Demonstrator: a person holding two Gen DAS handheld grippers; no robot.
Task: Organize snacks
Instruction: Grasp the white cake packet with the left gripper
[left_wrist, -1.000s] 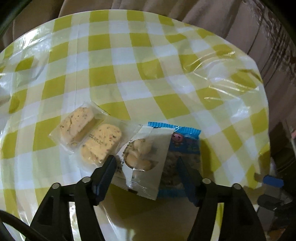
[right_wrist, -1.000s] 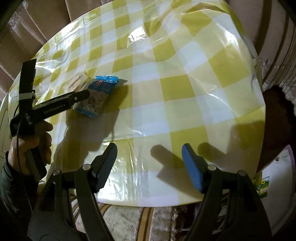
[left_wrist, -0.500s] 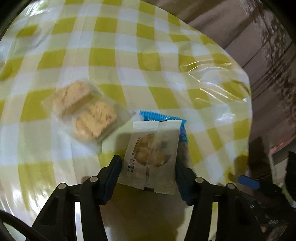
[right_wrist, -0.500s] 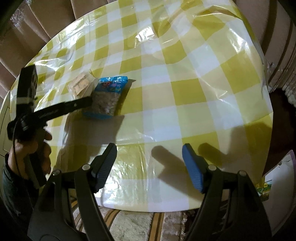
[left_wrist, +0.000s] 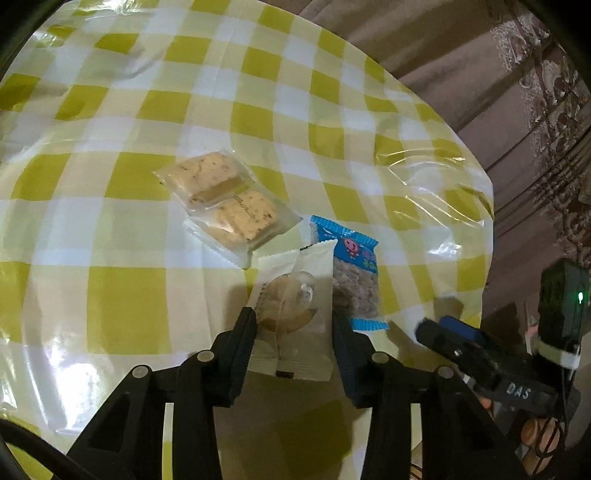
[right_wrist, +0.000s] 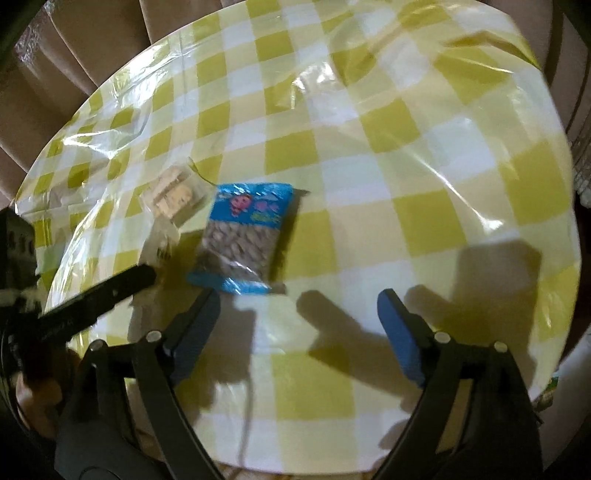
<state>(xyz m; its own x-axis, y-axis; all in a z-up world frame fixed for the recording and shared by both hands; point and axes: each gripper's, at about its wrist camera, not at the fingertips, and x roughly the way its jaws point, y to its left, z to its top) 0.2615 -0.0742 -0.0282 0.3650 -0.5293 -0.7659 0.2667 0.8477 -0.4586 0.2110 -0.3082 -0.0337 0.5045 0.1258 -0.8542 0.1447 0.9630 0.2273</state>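
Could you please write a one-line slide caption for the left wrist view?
Left gripper closing around a white cookie packet beside a blue snack bag on the checked tablecloth.

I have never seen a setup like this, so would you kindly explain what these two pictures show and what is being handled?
There is no robot here: a person holds a two-fingered gripping tool in each hand, and each tool carries a wide-angle camera looking along its fingers. One picture comes from each tool. Both look down at a round table under a yellow-and-white checked plastic cloth. On it lie a clear packet of two square biscuits and a blue-ended packet of pale nuts. The left hand-held gripper is closing on a white packet with a round biscuit window, which sits between its fingers. The right hand-held gripper is opening, with nothing between its fingers.
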